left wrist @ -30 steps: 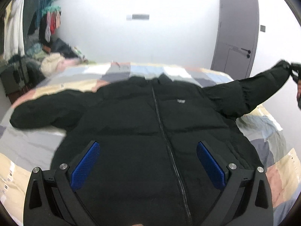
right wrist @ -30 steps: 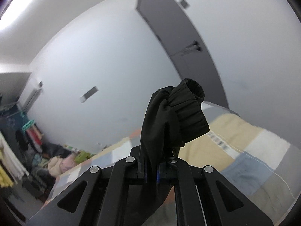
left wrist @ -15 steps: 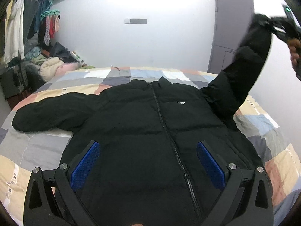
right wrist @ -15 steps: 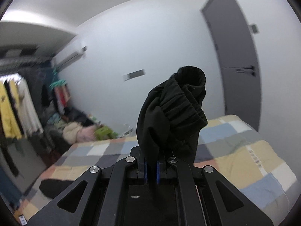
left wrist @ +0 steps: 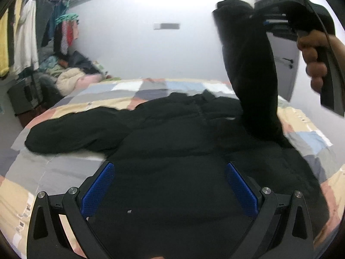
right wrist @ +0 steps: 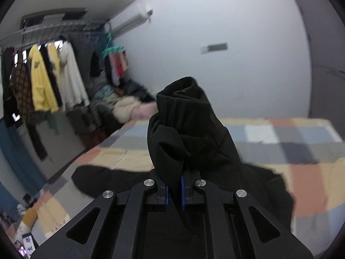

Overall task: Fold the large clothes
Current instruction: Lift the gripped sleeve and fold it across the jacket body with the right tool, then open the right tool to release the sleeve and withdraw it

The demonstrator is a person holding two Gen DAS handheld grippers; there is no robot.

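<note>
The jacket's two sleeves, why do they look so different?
The right sleeve is lifted up, its cuff pinched in the right gripper. The left sleeve lies flat on the patchwork bedspread, with nothing holding it. Both are black and puffy.

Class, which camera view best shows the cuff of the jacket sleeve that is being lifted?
The right wrist view. The cuff fills the centre, its ribbing readable, bunched above the right gripper shut on the sleeve. The left wrist view shows the same cuff only small, dark and blurred near the top edge.
</note>
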